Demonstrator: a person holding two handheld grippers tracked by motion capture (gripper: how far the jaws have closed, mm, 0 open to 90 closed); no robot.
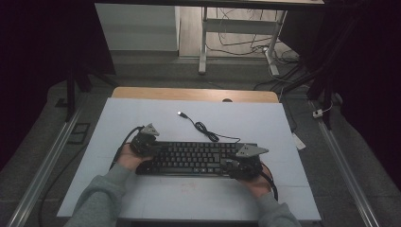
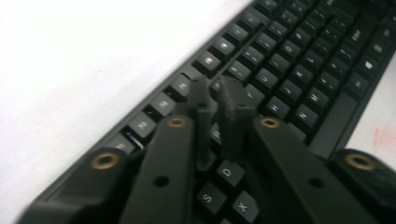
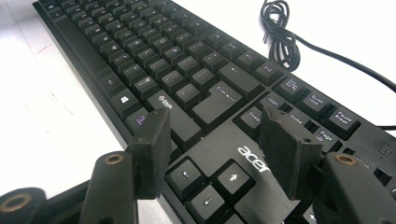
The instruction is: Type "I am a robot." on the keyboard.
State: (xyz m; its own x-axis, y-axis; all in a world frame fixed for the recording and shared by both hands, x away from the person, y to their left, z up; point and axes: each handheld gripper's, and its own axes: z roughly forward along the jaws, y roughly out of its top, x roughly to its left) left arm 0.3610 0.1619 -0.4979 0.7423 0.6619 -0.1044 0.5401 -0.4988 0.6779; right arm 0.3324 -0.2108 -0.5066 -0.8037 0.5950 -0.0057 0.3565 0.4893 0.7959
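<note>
On the white table (image 1: 142, 113) lies a black keyboard (image 1: 194, 158), its cable (image 1: 205, 130) coiled behind it. Left gripper (image 2: 215, 95) sits over the keyboard's left end, jaws nearly together, nothing held. Right gripper (image 3: 212, 135) hovers above the arrow keys (image 3: 205, 182), jaws spread wide, empty.

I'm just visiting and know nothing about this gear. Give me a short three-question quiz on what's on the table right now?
1. True or false: the keyboard is plugged into a computer.
2. Which gripper has its jaws spread wide: the left gripper or the right gripper?
3. Fill in: the brand name printed beside the arrow keys is ____.

Key
1. False. Its cable lies loose on the white tabletop, with the USB plug free.
2. The right gripper; the left one's jaws are nearly together above the letter keys.
3. acer.
</note>
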